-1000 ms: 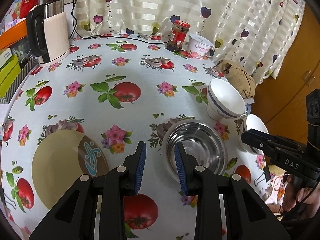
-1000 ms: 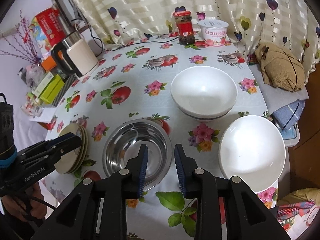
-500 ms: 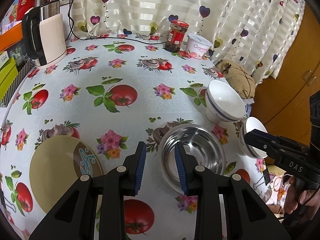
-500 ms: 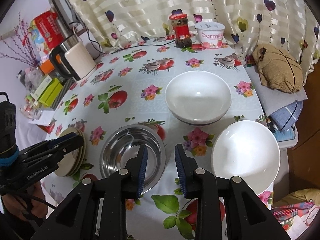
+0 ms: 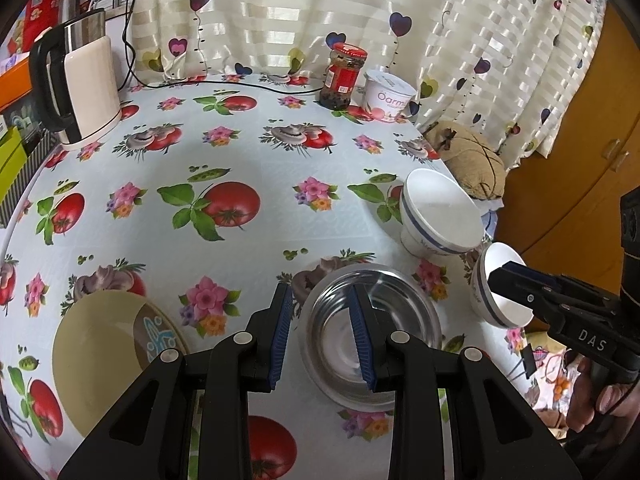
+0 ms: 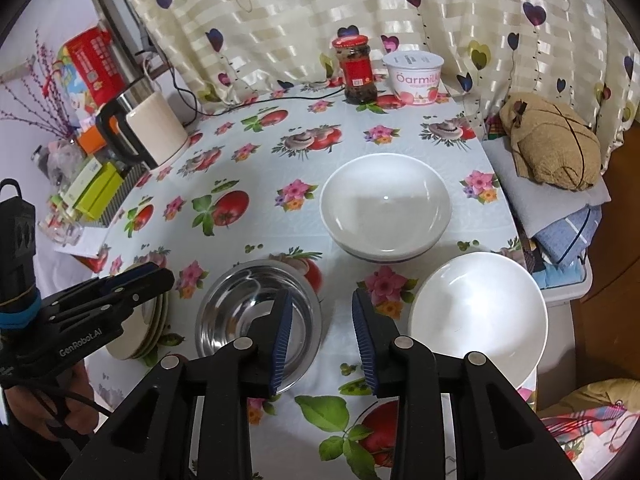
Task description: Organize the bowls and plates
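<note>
A steel bowl [image 5: 376, 332] [image 6: 248, 308] sits on the flowered tablecloth near the front edge. My left gripper [image 5: 322, 336] is open and empty above the bowl's left rim. My right gripper [image 6: 322, 336] is open and empty above the cloth, just right of the steel bowl. A stack of white bowls [image 5: 438, 212] [image 6: 386, 208] stands behind it. Another white bowl [image 5: 500, 292] [image 6: 478, 312] sits at the table's right front corner. A stack of beige plates [image 5: 108, 356] [image 6: 142, 330] lies to the left, partly hidden by the left gripper in the right wrist view.
An electric kettle [image 5: 84, 88] [image 6: 146, 132] stands at the back left with a cable. A red-lidded jar [image 5: 342, 78] [image 6: 358, 70] and a yogurt tub [image 5: 390, 96] [image 6: 416, 74] stand by the curtain. A brown bundle [image 6: 552, 144] lies on folded cloths beside the table's right edge.
Both grippers have drawn back and risen slightly, so the bowls look a bit smaller and farther. Both stay open. No dish has moved.
</note>
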A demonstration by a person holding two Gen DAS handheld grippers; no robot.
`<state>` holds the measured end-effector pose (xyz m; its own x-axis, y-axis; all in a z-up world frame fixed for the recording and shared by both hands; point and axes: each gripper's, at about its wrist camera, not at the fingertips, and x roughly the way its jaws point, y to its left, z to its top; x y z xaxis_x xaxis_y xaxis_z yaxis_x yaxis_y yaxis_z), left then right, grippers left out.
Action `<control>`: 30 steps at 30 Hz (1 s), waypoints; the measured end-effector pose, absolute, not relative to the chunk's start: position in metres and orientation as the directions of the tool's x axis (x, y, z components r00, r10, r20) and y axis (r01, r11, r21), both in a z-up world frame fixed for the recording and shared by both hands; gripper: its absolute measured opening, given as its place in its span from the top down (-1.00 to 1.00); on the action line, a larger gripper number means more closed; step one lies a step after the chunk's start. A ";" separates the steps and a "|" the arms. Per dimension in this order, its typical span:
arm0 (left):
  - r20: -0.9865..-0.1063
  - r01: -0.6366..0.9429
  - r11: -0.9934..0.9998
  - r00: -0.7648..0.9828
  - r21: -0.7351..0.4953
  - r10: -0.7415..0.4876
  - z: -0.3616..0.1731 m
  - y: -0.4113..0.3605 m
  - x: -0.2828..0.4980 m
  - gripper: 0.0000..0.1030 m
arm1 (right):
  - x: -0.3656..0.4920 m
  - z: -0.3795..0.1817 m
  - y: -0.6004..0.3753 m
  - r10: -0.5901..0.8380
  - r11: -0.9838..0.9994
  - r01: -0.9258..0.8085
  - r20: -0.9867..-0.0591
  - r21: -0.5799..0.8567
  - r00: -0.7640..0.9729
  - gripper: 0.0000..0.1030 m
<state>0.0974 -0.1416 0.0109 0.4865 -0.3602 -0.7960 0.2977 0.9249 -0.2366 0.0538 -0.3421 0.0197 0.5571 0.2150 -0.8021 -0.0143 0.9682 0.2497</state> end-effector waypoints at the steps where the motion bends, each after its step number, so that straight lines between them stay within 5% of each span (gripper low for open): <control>1: -0.796 0.299 0.924 0.485 -0.239 -0.363 0.011 -0.143 0.099 0.40 | 0.054 0.020 -0.344 0.213 0.968 -0.012 -0.802 0.250 0.558 0.40; 30: -0.782 0.375 0.866 0.405 -0.330 -0.474 0.008 -0.215 0.144 0.40 | 0.088 0.009 -0.407 0.132 0.964 0.110 -0.798 0.241 0.589 0.40</control>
